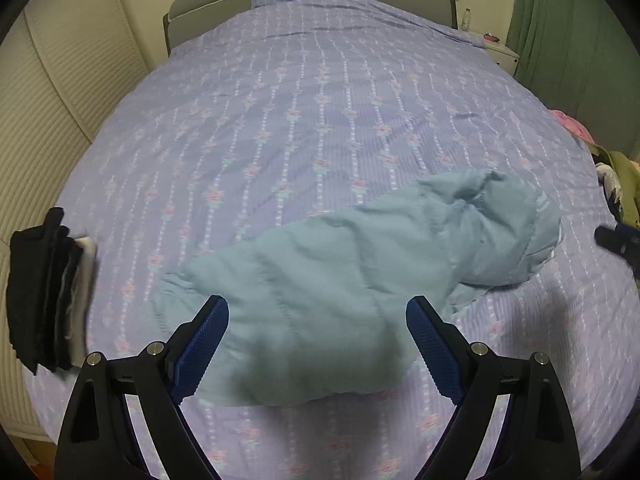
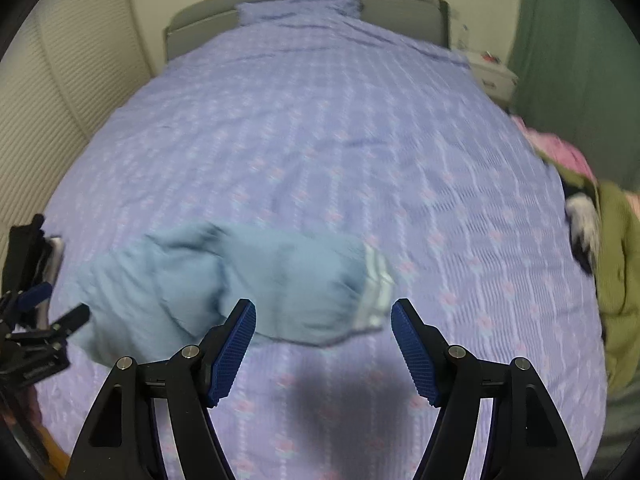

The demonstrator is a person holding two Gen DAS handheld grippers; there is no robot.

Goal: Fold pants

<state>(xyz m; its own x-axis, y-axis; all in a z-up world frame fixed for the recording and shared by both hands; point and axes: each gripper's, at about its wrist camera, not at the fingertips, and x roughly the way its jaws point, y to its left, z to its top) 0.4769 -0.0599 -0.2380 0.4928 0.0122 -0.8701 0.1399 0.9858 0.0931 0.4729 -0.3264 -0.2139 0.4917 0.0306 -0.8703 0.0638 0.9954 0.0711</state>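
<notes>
Left wrist view puts us above the pale blue, soft cotton pants, which lie crumpled on the lilac flower-striped bed cover, and we take that garment as our landmark. Its long axis runs slantwise, from a broad flat end nearest us to a bunched, puckered end farther off and to the right. Our left gripper hangs over that near end, jaws spread wide with nothing between the pads; the cloth lies below them, apart. Our right gripper sits off the garment's other end, where pale stripes edge the fabric, jaws likewise parted and empty, with bare cover beneath. We judge the left the nearer for the next grasp. A stack of dark folded clothes lies beyond the pants' near end, and a heap of green and pink laundry beyond the striped end.
</notes>
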